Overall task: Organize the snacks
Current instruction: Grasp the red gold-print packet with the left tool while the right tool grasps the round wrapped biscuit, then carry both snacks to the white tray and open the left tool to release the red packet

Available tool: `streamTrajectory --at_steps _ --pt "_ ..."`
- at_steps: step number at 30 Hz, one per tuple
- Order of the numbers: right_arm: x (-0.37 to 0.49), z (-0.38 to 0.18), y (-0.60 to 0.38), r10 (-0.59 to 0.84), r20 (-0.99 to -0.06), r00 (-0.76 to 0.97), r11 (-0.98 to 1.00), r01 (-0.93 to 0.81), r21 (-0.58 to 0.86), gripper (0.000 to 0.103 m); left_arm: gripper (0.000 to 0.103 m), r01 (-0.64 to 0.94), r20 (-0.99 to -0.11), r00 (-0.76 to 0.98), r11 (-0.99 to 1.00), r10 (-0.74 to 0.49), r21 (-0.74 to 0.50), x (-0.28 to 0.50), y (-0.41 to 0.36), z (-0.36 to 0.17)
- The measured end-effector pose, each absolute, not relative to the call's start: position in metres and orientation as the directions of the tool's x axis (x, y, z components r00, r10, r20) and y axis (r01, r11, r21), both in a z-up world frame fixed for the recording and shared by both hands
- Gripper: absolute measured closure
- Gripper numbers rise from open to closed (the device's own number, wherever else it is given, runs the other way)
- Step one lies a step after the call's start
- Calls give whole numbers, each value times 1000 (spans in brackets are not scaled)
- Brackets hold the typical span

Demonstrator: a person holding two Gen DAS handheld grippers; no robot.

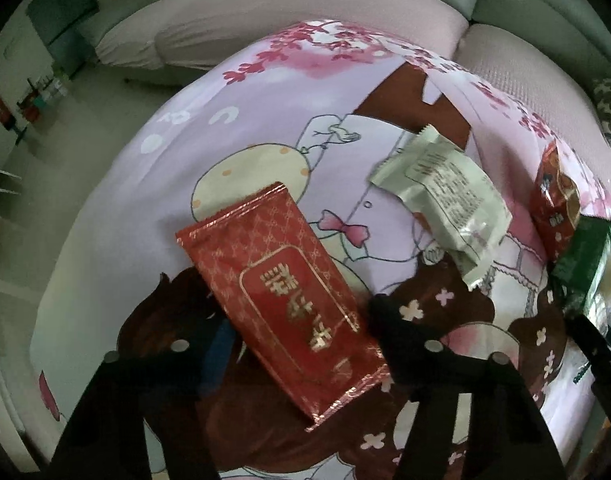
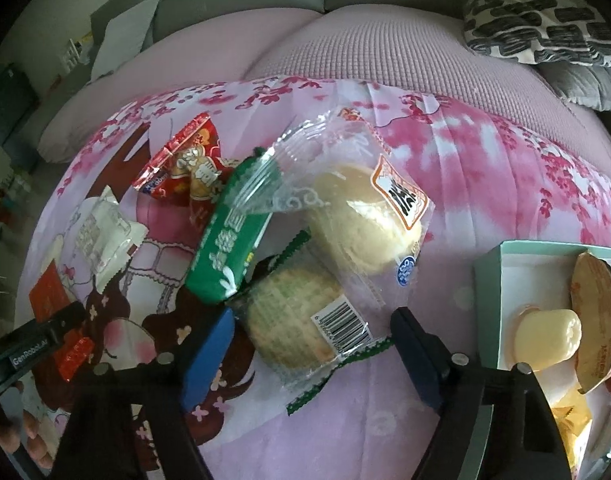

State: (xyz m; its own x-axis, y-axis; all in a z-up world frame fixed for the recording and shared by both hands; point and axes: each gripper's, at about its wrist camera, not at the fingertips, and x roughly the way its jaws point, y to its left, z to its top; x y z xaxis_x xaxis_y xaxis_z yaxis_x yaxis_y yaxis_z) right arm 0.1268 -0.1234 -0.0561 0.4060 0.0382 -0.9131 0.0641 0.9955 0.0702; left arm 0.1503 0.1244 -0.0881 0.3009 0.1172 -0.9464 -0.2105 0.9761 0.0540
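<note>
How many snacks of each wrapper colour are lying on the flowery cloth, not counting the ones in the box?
Red: 2, the big red packet and the small red packet
Green: 1, the green packet
White: 1, the white packet
See-through: 2, the pale bun and the barcode pastry
Total: 6

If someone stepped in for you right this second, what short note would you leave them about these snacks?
Left hand-held gripper: straddles the flat red packet; grip not clear.
Right hand-held gripper: open around the barcoded round cake, pads not pressing.
Done: a jelly cup and a brown-lidded snack sit in the teal box.
Left on the cloth: pale bun, green bar, white wrapper, red candy bag, plus both straddled items.
</note>
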Motion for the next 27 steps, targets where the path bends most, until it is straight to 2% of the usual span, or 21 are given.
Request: streamTrajectory --at_steps 2,10,27 --pt "124 -56 -123 41 -913 405 996 60 71 27 44 -203 -946 305 978 112 51 147 119 -85" --pt "101 -51 -126 49 -911 409 992 84 91 31 56 -171 -942 334 985 33 -26 126 105 -70" --pt "42 -6 -138 92 -862 499 976 126 178 33 57 -108 -891 449 985 -69 -131 107 99 -15"
